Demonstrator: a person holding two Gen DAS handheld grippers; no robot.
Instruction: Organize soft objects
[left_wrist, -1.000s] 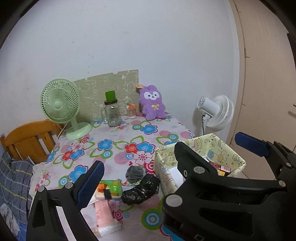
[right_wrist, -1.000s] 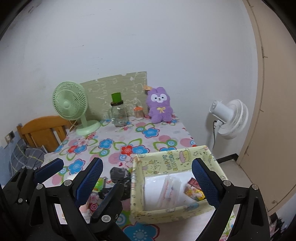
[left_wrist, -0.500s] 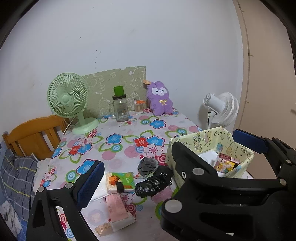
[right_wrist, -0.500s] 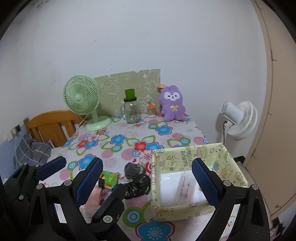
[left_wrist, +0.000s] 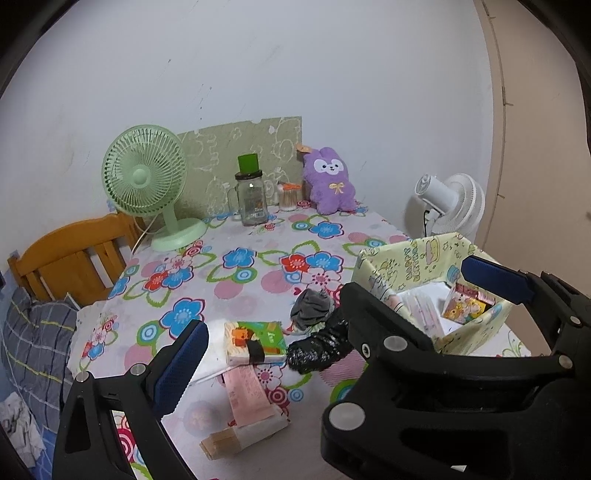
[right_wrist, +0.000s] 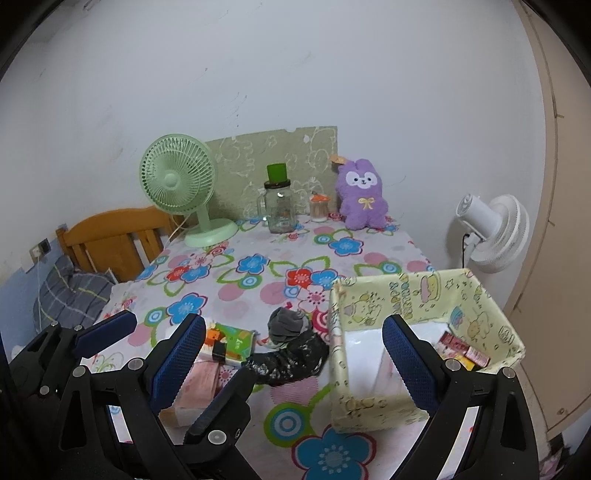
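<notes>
Hovering over the desk, your left gripper and right gripper gape empty; between box and tissue pack lies a black sock.

A black cloth and grey bundle lie just left of the yellow box.

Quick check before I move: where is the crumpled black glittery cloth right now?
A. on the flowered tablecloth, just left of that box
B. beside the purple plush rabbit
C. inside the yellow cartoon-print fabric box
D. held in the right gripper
A: the crumpled black glittery cloth lies on the flowered tablecloth left of the yellow cartoon-print fabric box, and the right gripper is open and empty.
</notes>
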